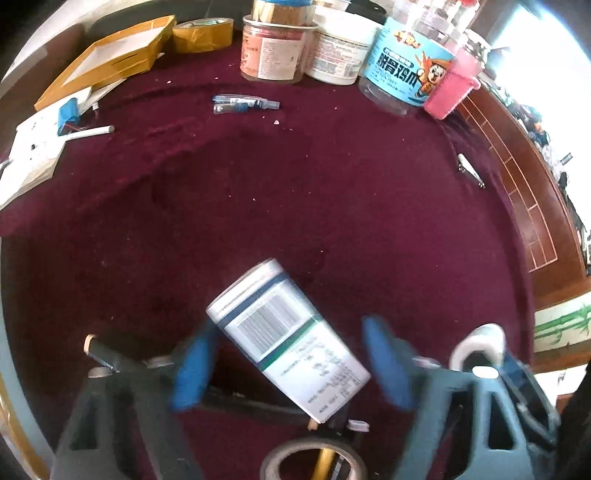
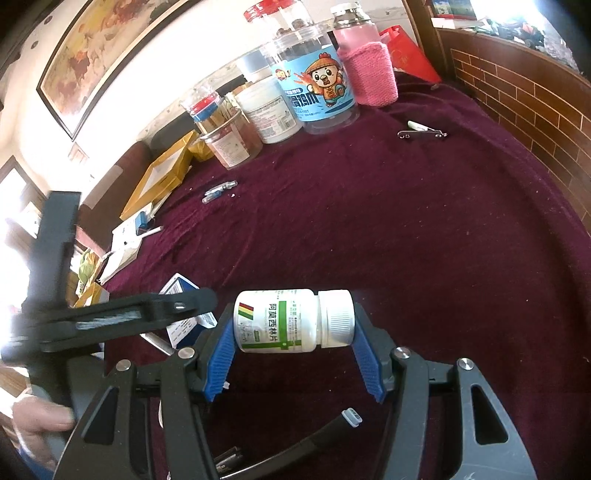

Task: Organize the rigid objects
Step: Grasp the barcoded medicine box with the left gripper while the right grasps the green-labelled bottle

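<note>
A maroon cloth (image 1: 332, 192) covers the table and carries everything here. Along its far edge stands a row of containers: a large clear jar with a blue cartoon label (image 2: 317, 96), a bottle in a pink knitted sleeve (image 2: 369, 70) touching its right side, a white tub (image 2: 271, 110) on its left, and then a clear jar with an orange label (image 1: 271, 55). Toward the far left corner lie an open yellow box (image 1: 110, 59) and a roll of yellow tape (image 1: 203, 35). Near the left edge, a white carton with a barcode (image 1: 288, 339) lies tilted between the blue pads of the left gripper (image 1: 291, 362); one pad looks close against its side, the other stands clear, so the jaws are parted and not gripping it. The right gripper (image 2: 295, 350) is clamped on a white pill bottle (image 2: 295, 321), held sideways by its base and cap, above the cloth near the near edge. A small blue pen (image 1: 245, 103) lies in front of the jars, and a metal clip (image 2: 423, 132) sits toward the right edge. At the near edge below the left gripper, a dark tape roll (image 1: 314, 461) is partly visible.
</note>
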